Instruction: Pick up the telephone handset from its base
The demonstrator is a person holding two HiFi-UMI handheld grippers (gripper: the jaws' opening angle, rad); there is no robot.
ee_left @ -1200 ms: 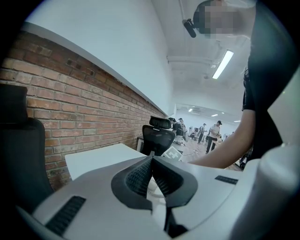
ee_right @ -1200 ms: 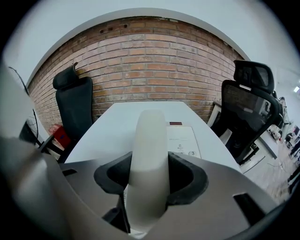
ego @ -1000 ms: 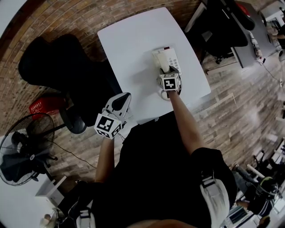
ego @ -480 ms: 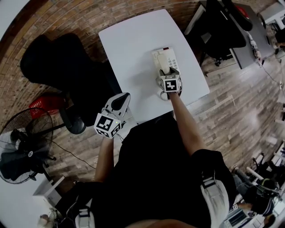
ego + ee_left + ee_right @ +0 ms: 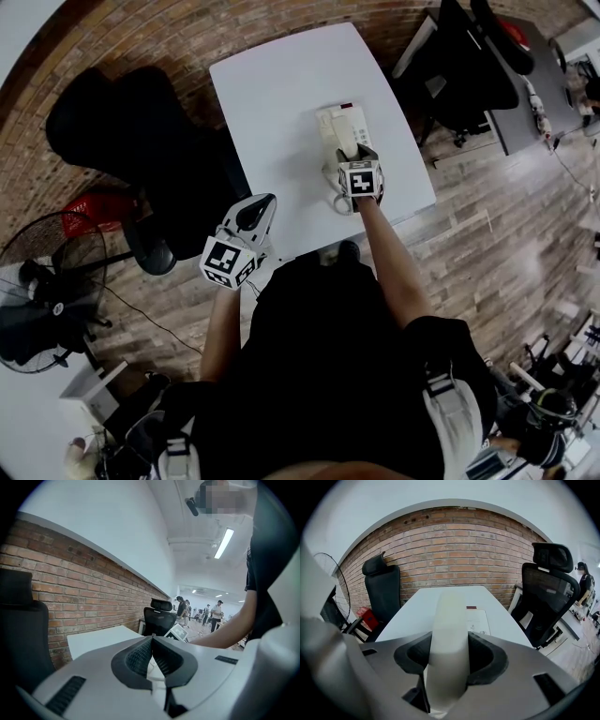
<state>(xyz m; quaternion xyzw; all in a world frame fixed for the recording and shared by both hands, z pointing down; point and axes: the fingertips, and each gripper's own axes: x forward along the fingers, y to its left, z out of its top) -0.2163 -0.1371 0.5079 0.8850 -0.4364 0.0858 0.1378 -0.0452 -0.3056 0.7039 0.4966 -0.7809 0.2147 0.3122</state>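
Observation:
The cream telephone handset [image 5: 449, 639] runs lengthwise between the jaws of my right gripper [image 5: 449, 660], which is shut on it. In the head view that right gripper [image 5: 357, 159] holds the handset [image 5: 346, 134] over the white telephone base [image 5: 335, 120] on the white table [image 5: 281, 84]. The base's keypad [image 5: 477, 620] shows past the handset in the right gripper view. A coiled cord [image 5: 334, 184] lies by the gripper. My left gripper [image 5: 251, 216] hovers off the table's near left corner, jaws together, nothing in them; its pads [image 5: 140, 656] meet in the left gripper view.
A black office chair [image 5: 131, 150] stands left of the table and another [image 5: 546, 597] to its right. A red crate [image 5: 89, 214] and a floor fan [image 5: 42, 300] sit on the wooden floor at left. A brick wall [image 5: 450, 545] runs behind the table.
The right gripper has risen slightly with the handset. The left gripper has drifted a little beside the table.

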